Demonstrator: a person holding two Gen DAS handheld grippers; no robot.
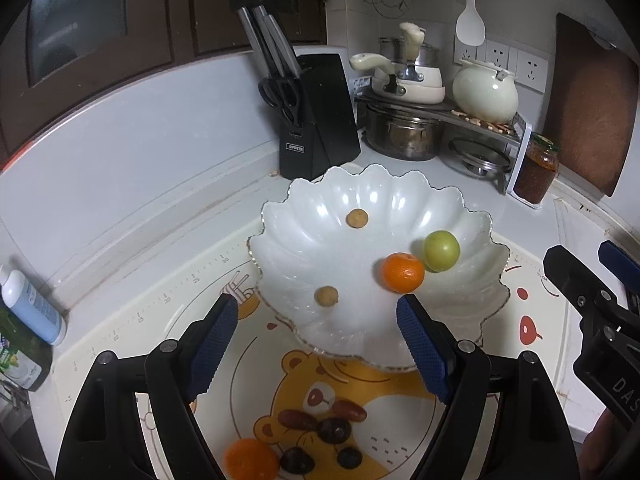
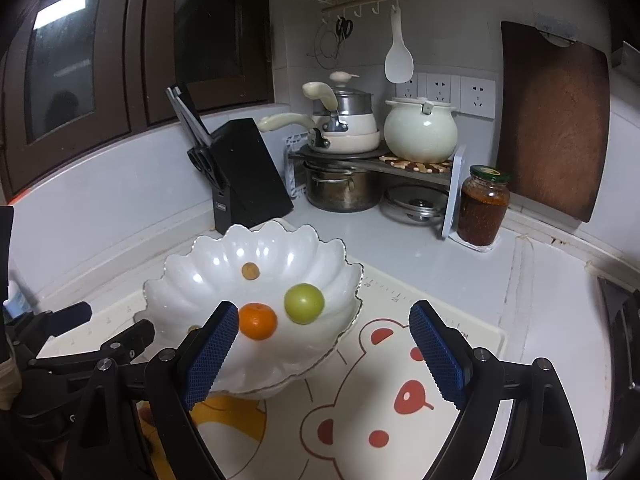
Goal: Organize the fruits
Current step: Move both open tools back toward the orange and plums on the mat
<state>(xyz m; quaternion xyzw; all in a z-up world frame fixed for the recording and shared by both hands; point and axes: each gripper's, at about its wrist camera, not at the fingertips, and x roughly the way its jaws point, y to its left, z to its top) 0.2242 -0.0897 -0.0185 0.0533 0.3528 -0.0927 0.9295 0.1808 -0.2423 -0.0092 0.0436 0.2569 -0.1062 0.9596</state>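
Observation:
A white scalloped bowl [image 1: 304,208] [image 2: 192,280] stands on the bear-print mat [image 1: 392,412] [image 2: 384,400]. Inside it lie an orange [image 1: 402,273] [image 2: 258,321], a green fruit [image 1: 441,250] [image 2: 304,303] and two small tan fruits [image 1: 357,218] [image 1: 326,295] [image 2: 250,270]. On the mat in front of the bowl sit a second orange [image 1: 251,460], red dates [image 1: 298,420] and dark round fruits [image 1: 334,430]. My left gripper [image 1: 318,344] hangs open and empty above the bowl's near rim. My right gripper [image 2: 320,350] [image 1: 592,280] is open and empty by the bowl's right side.
A black knife block [image 1: 316,116] [image 2: 244,176] stands behind the bowl. A rack with pots and a cream kettle [image 1: 484,92] [image 2: 420,132] fills the corner, with a sauce jar [image 1: 536,172] [image 2: 482,206] and a leaning cutting board [image 2: 552,120]. Bottles [image 1: 32,312] sit at the left.

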